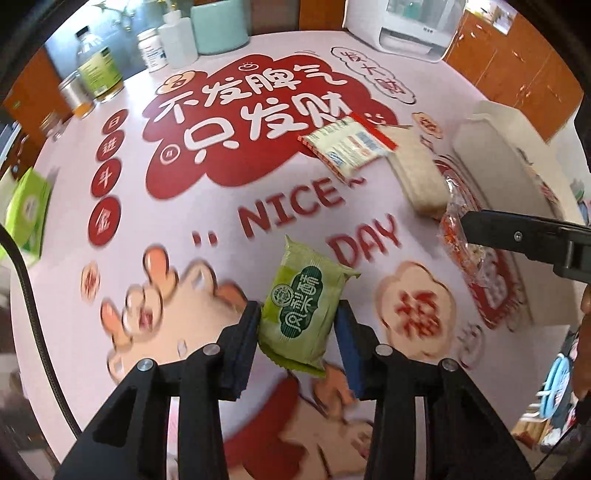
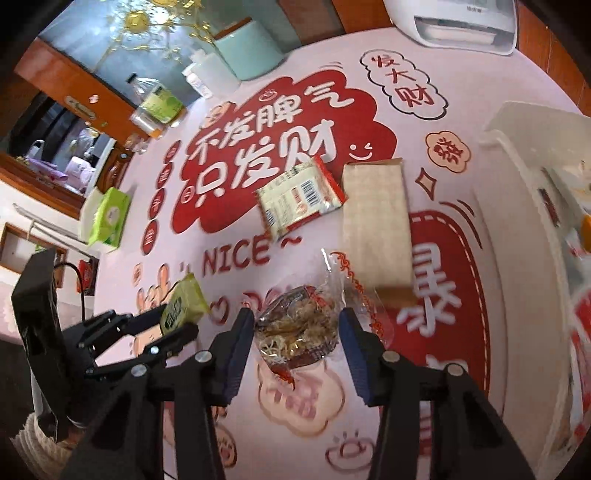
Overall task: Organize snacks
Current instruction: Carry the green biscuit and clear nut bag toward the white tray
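My left gripper (image 1: pixel 298 325) is shut on a green snack packet (image 1: pixel 303 306), held above the printed tablecloth; the packet also shows in the right wrist view (image 2: pixel 183 306). My right gripper (image 2: pixel 297 325) is open around a clear packet of brown snack (image 2: pixel 299 328), with gaps on both sides; whether it is touching is unclear. A white-and-red packet (image 2: pixel 299 197) and a beige wafer pack (image 2: pixel 375 221) lie further back on the cloth. The white bin (image 2: pixel 532 192) stands at the right.
Bottles (image 1: pixel 98 70), a white jar (image 1: pixel 152 50) and a teal container (image 1: pixel 219 24) line the far edge. A white appliance (image 1: pixel 410 26) stands at the back right. A green tissue box (image 2: pixel 109 218) is at the left edge.
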### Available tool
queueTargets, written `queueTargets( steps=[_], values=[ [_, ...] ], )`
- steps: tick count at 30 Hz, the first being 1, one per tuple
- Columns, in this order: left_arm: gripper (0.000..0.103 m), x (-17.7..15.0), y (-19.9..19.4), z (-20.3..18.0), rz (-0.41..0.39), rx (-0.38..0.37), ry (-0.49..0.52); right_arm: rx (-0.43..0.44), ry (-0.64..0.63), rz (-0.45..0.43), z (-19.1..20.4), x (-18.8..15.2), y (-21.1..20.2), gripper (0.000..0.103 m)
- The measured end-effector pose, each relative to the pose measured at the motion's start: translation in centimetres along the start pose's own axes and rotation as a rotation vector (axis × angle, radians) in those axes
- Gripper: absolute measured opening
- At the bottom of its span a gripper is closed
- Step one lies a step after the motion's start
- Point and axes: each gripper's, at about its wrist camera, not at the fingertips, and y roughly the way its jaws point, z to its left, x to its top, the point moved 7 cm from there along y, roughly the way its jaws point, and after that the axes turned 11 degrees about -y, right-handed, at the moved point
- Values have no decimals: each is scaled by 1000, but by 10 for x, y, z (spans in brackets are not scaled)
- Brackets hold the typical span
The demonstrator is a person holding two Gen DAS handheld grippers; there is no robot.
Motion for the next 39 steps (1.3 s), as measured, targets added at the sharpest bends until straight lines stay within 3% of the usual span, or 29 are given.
queueTargets(
  steps=[7,14,21,27,30,37,38,39],
  values=[
    [39,-24,-43,-43,-55,-14,-22,26,-91,-68,23,-27,-54,48],
    [39,-2,-86,-127,-170,-56,8,33,-167,-181,12,-37,-125,48],
    [39,28,-111,-230,-261,-122,44,-73,-186,-341,-53,-37,-213,48],
    [39,59,-122,-289,-318,-159,18,-195,-192,-433,-120,-34,-267,48],
    [39,71,-124,-312,-343,-163,4,-250,-200,-442,-148,-33,-280,48],
    [41,80,-104,-336,-312,-148,-11,-271,-177,-414,-191,-36,-281,49],
    [43,79,-101,-338,-305,-146,-10,-269,-179,-403,-195,-35,-277,49],
    [57,78,-101,-339,-301,-147,-7,-270,-181,-388,-197,-35,-273,49]
  ],
)
